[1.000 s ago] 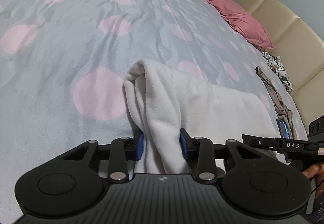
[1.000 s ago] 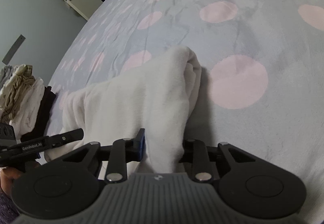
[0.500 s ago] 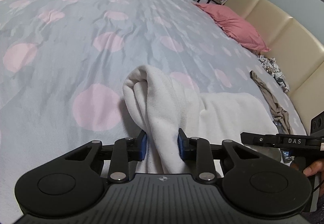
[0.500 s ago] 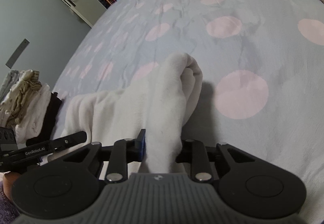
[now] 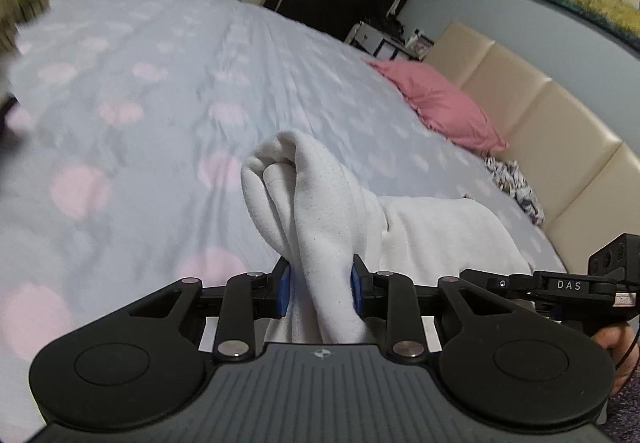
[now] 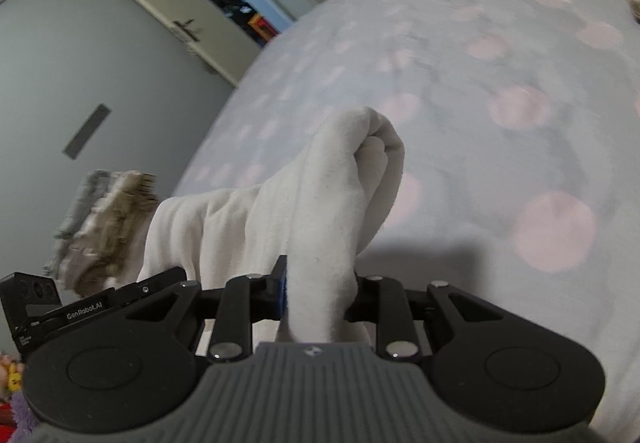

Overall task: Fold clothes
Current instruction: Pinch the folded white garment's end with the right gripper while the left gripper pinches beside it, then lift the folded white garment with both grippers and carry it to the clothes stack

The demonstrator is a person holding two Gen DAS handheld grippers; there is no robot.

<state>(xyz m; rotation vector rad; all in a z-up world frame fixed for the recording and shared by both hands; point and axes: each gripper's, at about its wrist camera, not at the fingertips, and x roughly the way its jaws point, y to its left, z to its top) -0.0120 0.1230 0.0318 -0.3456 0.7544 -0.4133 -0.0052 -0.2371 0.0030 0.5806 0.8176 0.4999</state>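
A bunched end of the white garment (image 5: 320,227) is clamped between the closed jaws of the left tool (image 5: 320,285); another bunched end is pinched likewise by the right tool (image 6: 316,293). The cloth is stretched between the two tools and raised above the spotted bed (image 5: 140,115) ahead. For a clean fold, both ends should be kept level and taut, carried forward together and laid down evenly. The garment's type and edges cannot be made out, and the stacked clothes (image 6: 108,219) beyond the right tool are blurred.
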